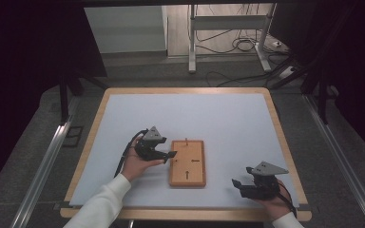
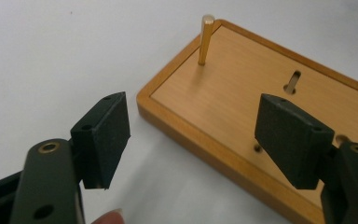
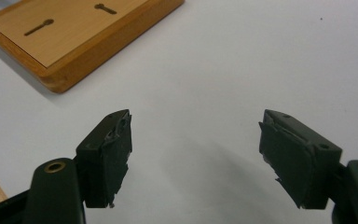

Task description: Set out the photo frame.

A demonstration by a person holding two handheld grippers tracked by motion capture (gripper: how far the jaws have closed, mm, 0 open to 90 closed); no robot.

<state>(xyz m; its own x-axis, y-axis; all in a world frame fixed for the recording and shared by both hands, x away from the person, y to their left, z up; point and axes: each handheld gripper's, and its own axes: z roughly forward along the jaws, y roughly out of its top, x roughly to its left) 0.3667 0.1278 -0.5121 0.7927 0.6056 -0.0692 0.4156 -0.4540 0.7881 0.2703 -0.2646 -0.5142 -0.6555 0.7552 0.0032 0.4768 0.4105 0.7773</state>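
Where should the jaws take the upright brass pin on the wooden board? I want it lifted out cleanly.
Grip the brass pin on its bare upper shaft, coming from above: it stands upright near a corner of the wooden board, with nothing around it, so jaws can straddle it.

You are looking at a wooden board just ahead of your left gripper: its pale top is showing a fine, smooth, satin grain, and its rounded rim is looking a warmer, lightly glossy orange. A slim brass-coloured metal peg is standing in it, catching a bright shine at its tip. The pads of that gripper are looking like matt black rubber. Under your right gripper the table sheet is appearing white, smooth and matt, while its pads are looking scuffed and frayed at the edges. Brass-toned rivets are glinting in the matt black plastic arms.
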